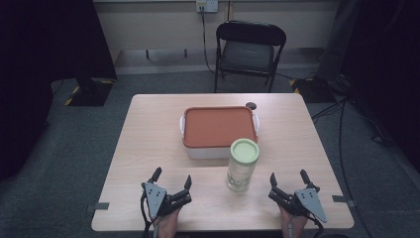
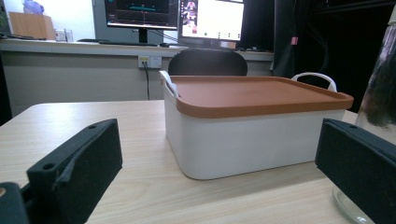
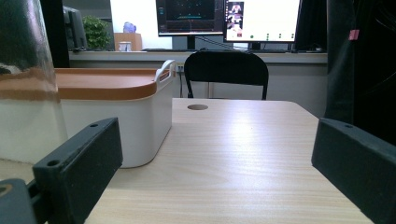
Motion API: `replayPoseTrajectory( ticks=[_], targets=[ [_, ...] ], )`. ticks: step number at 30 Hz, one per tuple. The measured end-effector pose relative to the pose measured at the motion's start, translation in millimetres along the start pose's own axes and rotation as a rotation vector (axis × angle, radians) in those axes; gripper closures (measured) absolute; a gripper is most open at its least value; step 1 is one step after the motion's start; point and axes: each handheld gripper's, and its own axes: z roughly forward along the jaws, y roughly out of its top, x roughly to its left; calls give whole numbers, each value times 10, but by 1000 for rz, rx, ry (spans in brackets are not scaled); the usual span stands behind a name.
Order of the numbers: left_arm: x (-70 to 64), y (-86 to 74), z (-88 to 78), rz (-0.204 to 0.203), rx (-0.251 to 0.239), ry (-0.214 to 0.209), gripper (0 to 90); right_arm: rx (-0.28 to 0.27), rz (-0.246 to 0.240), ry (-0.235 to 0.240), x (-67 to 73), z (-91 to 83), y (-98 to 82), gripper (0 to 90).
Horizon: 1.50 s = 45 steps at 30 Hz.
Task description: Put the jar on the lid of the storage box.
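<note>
A clear jar (image 1: 242, 165) with a green lid stands on the table (image 1: 148, 134), just in front of a white box (image 1: 219, 130). It looks like glass: stiff, slick, breakable, best gripped around its body. Left gripper (image 1: 172, 181) and right gripper (image 1: 288, 178) rest empty, jaws spread.

Each gripper (image 1: 171, 179) has black jaws with screw holes, a grey three-cornered plate, and a black cable.

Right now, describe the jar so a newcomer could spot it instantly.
On the wooden table, find the white box with the orange lid near the middle. The jar stands upright at the box's near right corner. It is the only tall, clear thing, topped by a pale green lid.
</note>
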Motion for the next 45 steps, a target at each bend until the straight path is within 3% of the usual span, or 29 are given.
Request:
replayPoseTrajectory(
  ticks=[11,32,39,45],
  targets=[
    [-43,160,75,0,-19,-36,3,0,0,-1,0,-1,0,11],
    [-359,310,213,34,-29,-117,1,0,0,4,0,-2,0,11],
    [-513,364,250,51,-36,-170,0,0,-1,4,0,-2,0,11],
    [-638,404,294,22,-55,-235,0,0,0,4,0,-2,0,11]
  ],
)
